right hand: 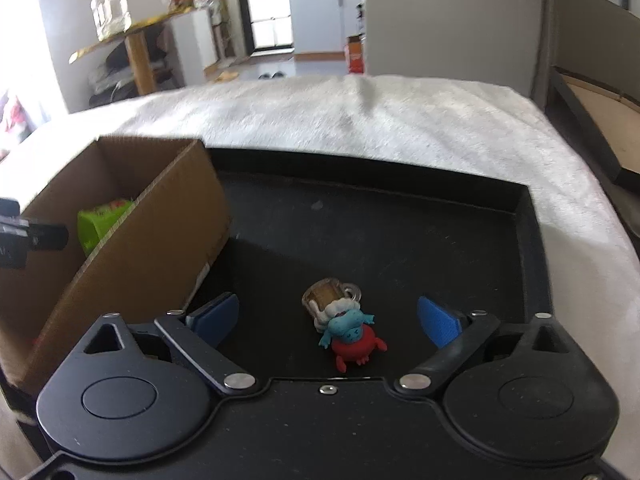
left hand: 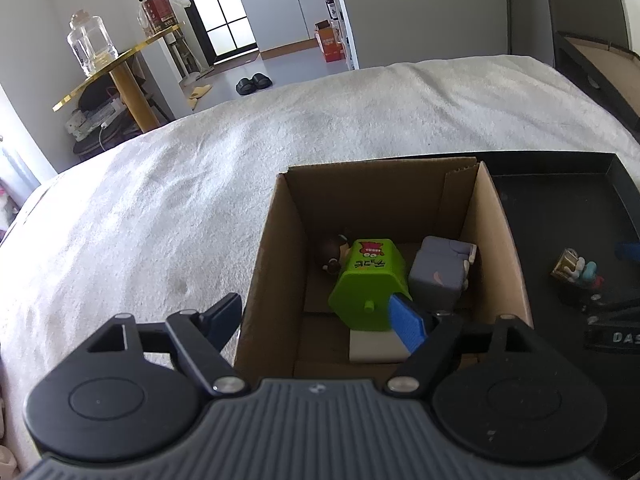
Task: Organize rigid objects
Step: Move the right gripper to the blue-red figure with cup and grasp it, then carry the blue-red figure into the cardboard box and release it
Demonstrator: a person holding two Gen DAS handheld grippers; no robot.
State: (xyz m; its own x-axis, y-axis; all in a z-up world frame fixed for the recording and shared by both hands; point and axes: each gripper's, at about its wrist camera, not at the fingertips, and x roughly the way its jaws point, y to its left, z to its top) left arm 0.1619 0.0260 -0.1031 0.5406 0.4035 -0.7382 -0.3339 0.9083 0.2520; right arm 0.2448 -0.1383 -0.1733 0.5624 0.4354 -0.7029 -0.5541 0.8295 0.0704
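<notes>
A cardboard box [left hand: 280, 248] stands on the white bed cover and holds a green toy block [left hand: 370, 284], a grey cube [left hand: 440, 272], a small dark figure [left hand: 334, 254] and a white block [left hand: 376, 346]. My left gripper [left hand: 316, 316] is open and empty, its fingers astride the box's left wall. A black tray [right hand: 528, 216] lies right of the box [right hand: 132, 240]. On it lies a small toy cluster: a tiny beer mug [right hand: 326, 294] and a blue and red figure [right hand: 352, 336]. My right gripper [right hand: 332, 320] is open around this cluster, just above the tray.
The white bed cover [left hand: 160, 208] spreads left of and behind the box. A gold shelf with glass jars [left hand: 92, 46] stands beyond the bed's left side. A dark frame [right hand: 592, 120] stands at the right.
</notes>
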